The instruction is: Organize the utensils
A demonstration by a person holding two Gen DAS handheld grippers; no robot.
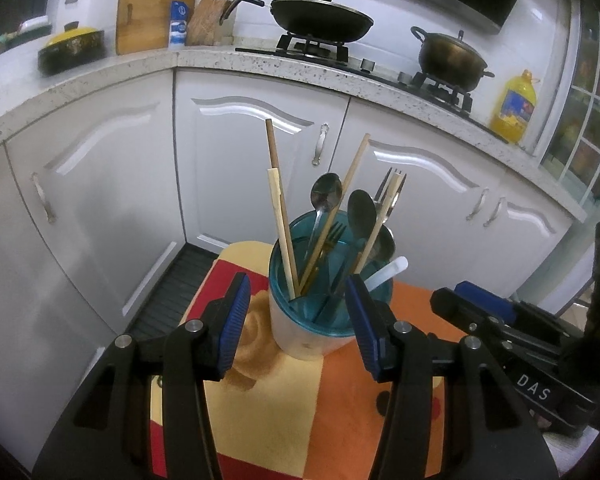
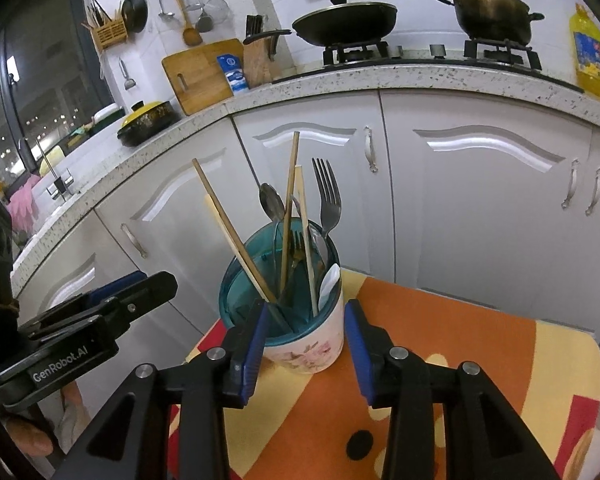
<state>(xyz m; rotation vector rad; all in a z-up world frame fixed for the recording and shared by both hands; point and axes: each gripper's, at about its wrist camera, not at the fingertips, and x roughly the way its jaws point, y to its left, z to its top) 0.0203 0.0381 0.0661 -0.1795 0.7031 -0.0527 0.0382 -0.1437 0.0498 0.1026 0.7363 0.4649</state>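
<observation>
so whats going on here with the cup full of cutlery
A person holds two black grippers with blue pads over a small table with an orange and yellow cloth. On it stands a white floral utensil holder with a teal rim, already holding wooden chopsticks, metal spoons, a steel fork and a white plastic spoon. The left gripper and right gripper both hang open near the holder, gripping nothing.
</observation>
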